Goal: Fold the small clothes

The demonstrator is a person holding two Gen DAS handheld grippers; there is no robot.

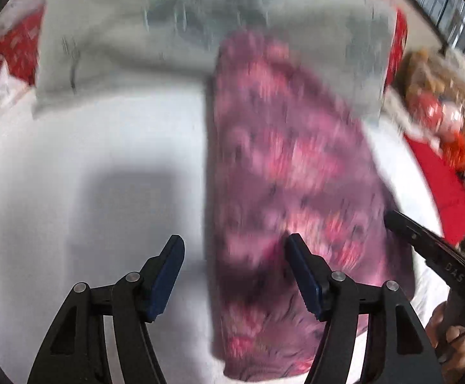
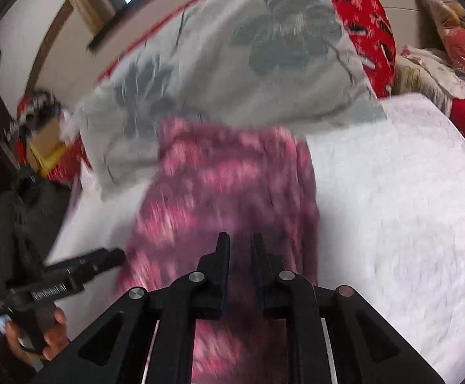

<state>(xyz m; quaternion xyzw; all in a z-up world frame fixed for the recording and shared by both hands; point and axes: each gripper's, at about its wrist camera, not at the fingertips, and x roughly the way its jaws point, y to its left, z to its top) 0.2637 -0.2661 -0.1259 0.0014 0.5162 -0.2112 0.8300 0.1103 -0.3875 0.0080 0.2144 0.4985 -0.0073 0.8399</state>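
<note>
A pink floral garment (image 1: 283,166) lies as a long folded strip on the white bed cover (image 1: 88,160). My left gripper (image 1: 237,268) is open wide just above it; the garment's left edge runs between the fingers, and nothing is pinched. In the right wrist view my right gripper (image 2: 241,249) hovers over the near part of the garment (image 2: 226,179), its jaws only a narrow gap apart with no cloth caught in them. The left gripper (image 2: 104,262) shows there at the garment's left edge. The right gripper (image 1: 424,246) sits by the garment's right edge. Both views are motion-blurred.
A grey floral pillow (image 2: 248,48) lies across the far end of the garment. Behind it is a red patterned cushion (image 2: 363,22). Plastic-wrapped items (image 2: 456,38) sit at the far right, a cardboard box (image 2: 45,147) at the left. White bed cover (image 2: 392,208) spreads to the right.
</note>
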